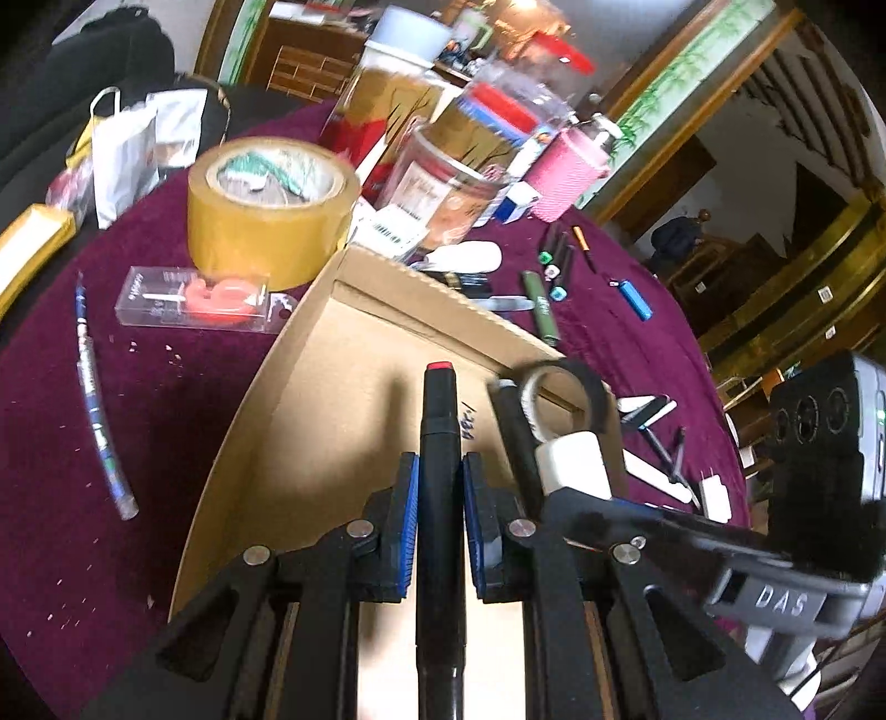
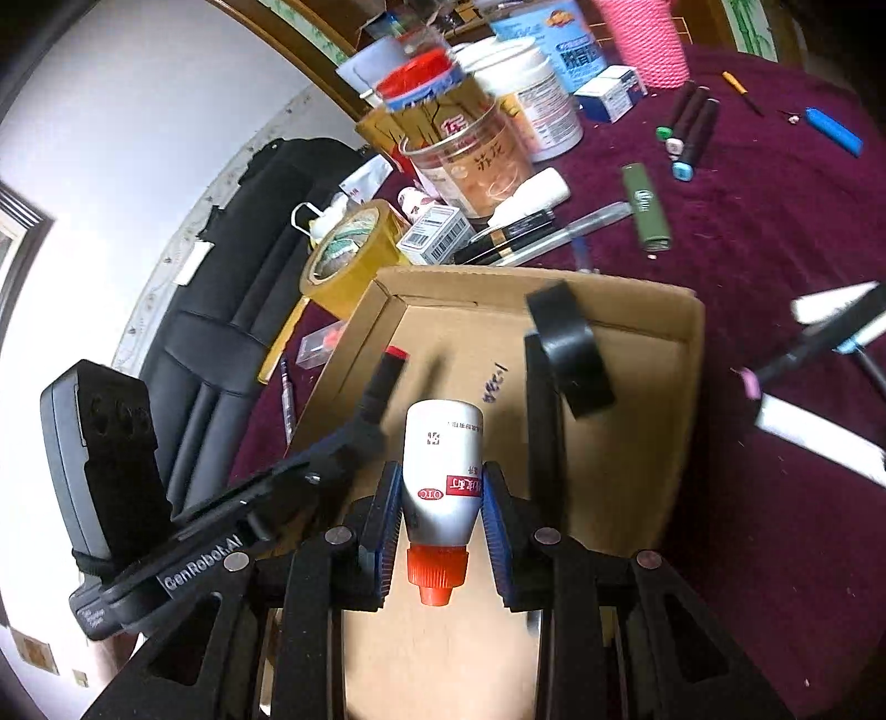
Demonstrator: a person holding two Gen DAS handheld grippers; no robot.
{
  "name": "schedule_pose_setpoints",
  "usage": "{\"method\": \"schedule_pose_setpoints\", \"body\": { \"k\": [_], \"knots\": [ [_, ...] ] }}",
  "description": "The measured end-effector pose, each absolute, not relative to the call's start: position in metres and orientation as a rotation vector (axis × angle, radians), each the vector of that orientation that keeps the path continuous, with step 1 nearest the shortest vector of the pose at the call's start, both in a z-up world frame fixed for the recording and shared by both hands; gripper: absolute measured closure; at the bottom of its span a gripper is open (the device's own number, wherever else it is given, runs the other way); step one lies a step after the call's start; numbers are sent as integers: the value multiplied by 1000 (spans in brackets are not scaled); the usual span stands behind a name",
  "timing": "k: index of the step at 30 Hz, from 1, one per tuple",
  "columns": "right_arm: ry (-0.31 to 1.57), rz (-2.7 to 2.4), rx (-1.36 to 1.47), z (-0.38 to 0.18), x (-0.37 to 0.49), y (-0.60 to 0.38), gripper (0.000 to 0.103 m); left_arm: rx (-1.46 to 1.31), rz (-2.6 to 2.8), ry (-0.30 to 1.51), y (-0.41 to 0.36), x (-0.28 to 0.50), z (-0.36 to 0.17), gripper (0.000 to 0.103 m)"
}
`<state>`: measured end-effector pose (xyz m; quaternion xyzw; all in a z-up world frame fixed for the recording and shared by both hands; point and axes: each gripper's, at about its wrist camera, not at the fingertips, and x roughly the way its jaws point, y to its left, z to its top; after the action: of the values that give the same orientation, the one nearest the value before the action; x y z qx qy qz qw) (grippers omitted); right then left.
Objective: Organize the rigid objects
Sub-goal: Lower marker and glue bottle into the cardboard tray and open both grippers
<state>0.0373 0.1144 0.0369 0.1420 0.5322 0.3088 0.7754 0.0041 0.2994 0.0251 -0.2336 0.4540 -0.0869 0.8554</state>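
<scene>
White bottle point(image 2: 443, 471) between right tongs point(image 2: 443, 518)

Matt cardboard box point(image 1: 310, 376), plush maroon tablecloth point(image 1: 166, 387), glossy tape roll point(image 1: 266, 221)

Your marker point(image 1: 440, 498) runs off the bottom edge of the left wrist view, so its rear end cannot be seen. The pads point(image 1: 407, 531) cover its sides where they clamp it.

In the right wrist view, the pads point(image 2: 387, 526) hide the flanks of the bottle point(image 2: 443, 471), and its small print is too blurred to read.

The black tape roll point(image 2: 570, 354) is smeared by motion, and its contact with the box point(image 2: 686, 354) cannot be judged. The writing on the box floor point(image 2: 493, 382) is partly legible only.

Jars and cartons at the far table edge point(image 1: 443, 138) are blurred and overlap; their labels cannot be read. The pink cup point(image 2: 645, 39) is cut off by the top edge.
</scene>
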Motion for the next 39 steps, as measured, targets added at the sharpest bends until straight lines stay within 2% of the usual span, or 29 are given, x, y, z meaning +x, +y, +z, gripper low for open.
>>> {"method": "schedule_pose_setpoints", "body": {
  "k": [9, 12, 14, 15, 16, 19, 21, 23, 28, 33, 37, 38, 39],
  "knots": [
    [1172, 602, 261, 18, 64, 132, 72, -523, -186, 970, 298, 24, 14, 87],
    [1174, 594, 262, 17, 66, 128, 71, -525, -180, 955, 300, 23, 16, 75],
    [1167, 587, 279, 16, 69, 125, 71, -546, -187, 940, 304, 20, 18, 50],
    [1163, 589, 285, 16, 69, 124, 70, -561, -192, 929, 306, 18, 20, 47],
    [1160, 591, 292, 17, 69, 123, 68, -575, -197, 915, 308, 14, 23, 47],
    [1142, 605, 304, 26, 65, 119, 55, -572, -198, 887, 307, 3, 34, 45],
    [1103, 612, 295, 38, 59, 113, 48, -575, -201, 863, 307, -6, 41, 40],
    [1058, 607, 295, 51, 54, 103, 48, -587, -199, 838, 309, -19, 48, 33],
    [993, 562, 306, 69, 59, 83, 48, -658, -215, 783, 315, -54, 57, 31],
    [990, 542, 218, 63, 64, 97, 48, -677, -200, 762, 319, -78, 56, 29],
    [1007, 456, 136, 51, 73, 101, 51, -666, -199, 772, 320, -85, 52, 29],
    [1035, 451, 178, 47, 78, 95, 66, -664, -200, 774, 320, -86, 51, 29],
    [1062, 452, 220, 42, 82, 90, 72, -666, -201, 775, 320, -86, 50, 29]
  ]
}}
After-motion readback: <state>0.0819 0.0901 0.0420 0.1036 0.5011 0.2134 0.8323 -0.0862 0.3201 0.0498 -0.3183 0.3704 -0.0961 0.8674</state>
